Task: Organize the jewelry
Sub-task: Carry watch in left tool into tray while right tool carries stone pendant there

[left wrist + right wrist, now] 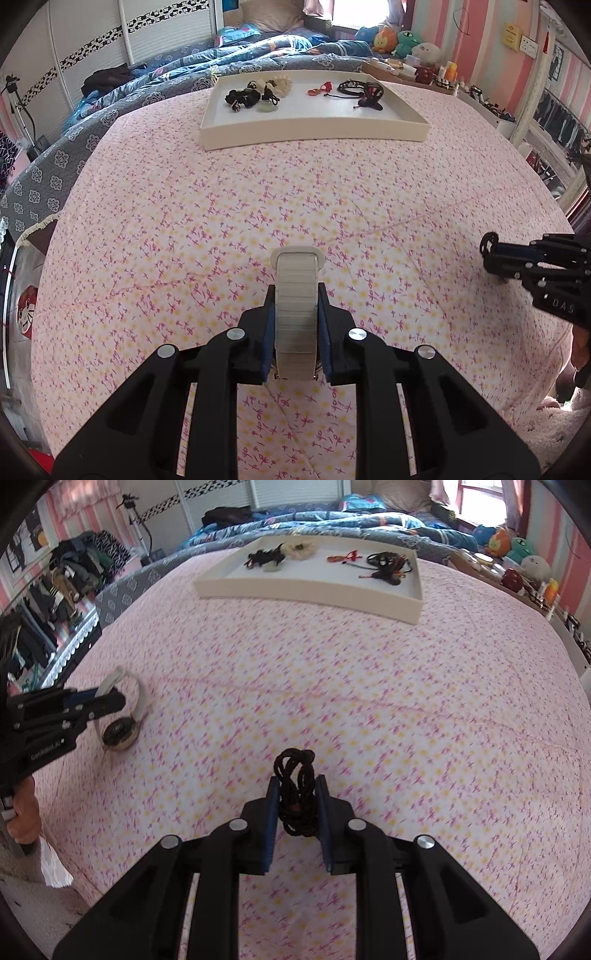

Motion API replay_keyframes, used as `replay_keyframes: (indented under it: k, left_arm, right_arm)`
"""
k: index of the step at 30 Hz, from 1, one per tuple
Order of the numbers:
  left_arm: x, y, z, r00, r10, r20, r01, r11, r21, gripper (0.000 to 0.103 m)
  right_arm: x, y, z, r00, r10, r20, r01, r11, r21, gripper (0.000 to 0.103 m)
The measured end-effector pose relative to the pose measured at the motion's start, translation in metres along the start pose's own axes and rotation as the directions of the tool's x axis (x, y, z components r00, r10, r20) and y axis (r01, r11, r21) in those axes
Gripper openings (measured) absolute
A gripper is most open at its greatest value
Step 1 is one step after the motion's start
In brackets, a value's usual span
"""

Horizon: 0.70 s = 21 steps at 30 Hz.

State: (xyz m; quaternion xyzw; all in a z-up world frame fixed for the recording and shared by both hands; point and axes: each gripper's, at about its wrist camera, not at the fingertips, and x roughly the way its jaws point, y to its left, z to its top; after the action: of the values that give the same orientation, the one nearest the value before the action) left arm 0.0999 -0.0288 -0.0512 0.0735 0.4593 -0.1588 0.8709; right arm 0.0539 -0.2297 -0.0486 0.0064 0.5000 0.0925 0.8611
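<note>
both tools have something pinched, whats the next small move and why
Probably carry both loads forward to the shallow white rectangular tray and release them there. The left tool is clamped on the white link-band wristwatch, whose dial still seems to rest on the pink floral bedspread; the right tool grips the black braided cord loop. The tray already holds other jewelry, with bare floor at its near side.

bed and what lies on it

a pink flowered quilt [295, 192] covers the near part of the bed. a white tray [314, 127] sits on it at the far side, a blue patterned duvet [155, 74] bunched beyond, soft toys [402, 42] far right.
</note>
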Motion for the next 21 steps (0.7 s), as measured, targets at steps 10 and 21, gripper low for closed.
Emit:
replay_keyframes:
  k: [10,21]
  left_arm:
    - [0.000,0.012,0.049,0.999,0.031,0.035,-0.031,0.999,-0.011,0.018]
    - [-0.008,0.021,0.136,0.990,0.047,0.134,-0.048,0.999,0.006,0.019]
  right_arm:
    - [-0.007,-0.022,0.052,0.996,-0.002,0.088,-0.002,0.999,0.050,0.019]
    - [-0.021,-0.039,0.142,0.976,-0.028,0.215,0.019,0.999,0.048,0.019]
